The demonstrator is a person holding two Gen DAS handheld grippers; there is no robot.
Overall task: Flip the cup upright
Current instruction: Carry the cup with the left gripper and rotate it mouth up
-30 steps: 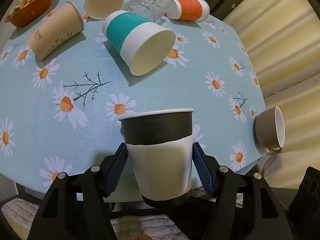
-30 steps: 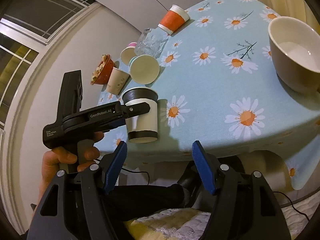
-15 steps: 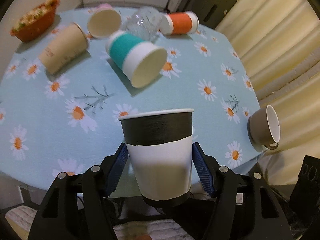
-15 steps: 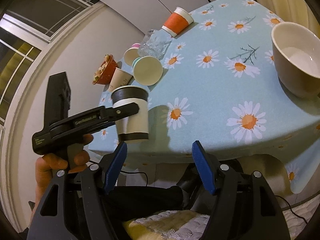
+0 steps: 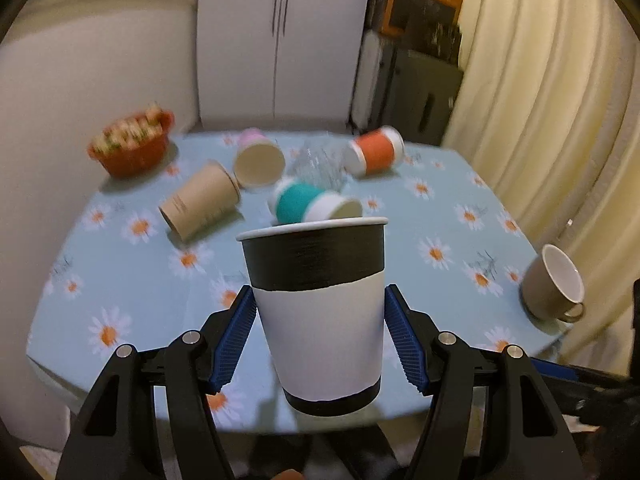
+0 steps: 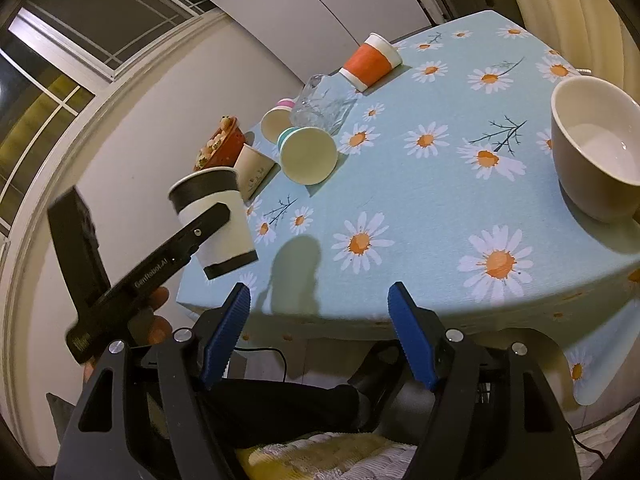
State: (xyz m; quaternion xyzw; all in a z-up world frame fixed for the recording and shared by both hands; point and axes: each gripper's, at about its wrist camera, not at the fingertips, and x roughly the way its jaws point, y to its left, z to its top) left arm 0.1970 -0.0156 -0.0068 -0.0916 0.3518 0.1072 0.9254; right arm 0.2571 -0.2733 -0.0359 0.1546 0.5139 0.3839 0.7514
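**Cup up in my left gripper**

Black-banded paper cup (image 5: pixel 320 312) rim-up, slightly tilted, off the table (image 6: pixel 420 208), clamped btwn my left gripper (image 5: pixel 320 336) fingers. Right gripper (image 6: pixel 320 332) spread apart, holding nothing, near table edge. Teal cup (image 5: pixel 308 206) & mug (image 5: pixel 550 284) lie on their sides

"GenRobot.AI" stands on the left claw (image 6: pixel 208 236).

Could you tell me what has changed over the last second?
The left gripper, still clamped on the black-and-white cup, has lifted it up and back from the table; the cup now hangs off the near edge, tilted, mouth up. The right gripper stays open and empty. The other cups, the glass and the mug have not moved.
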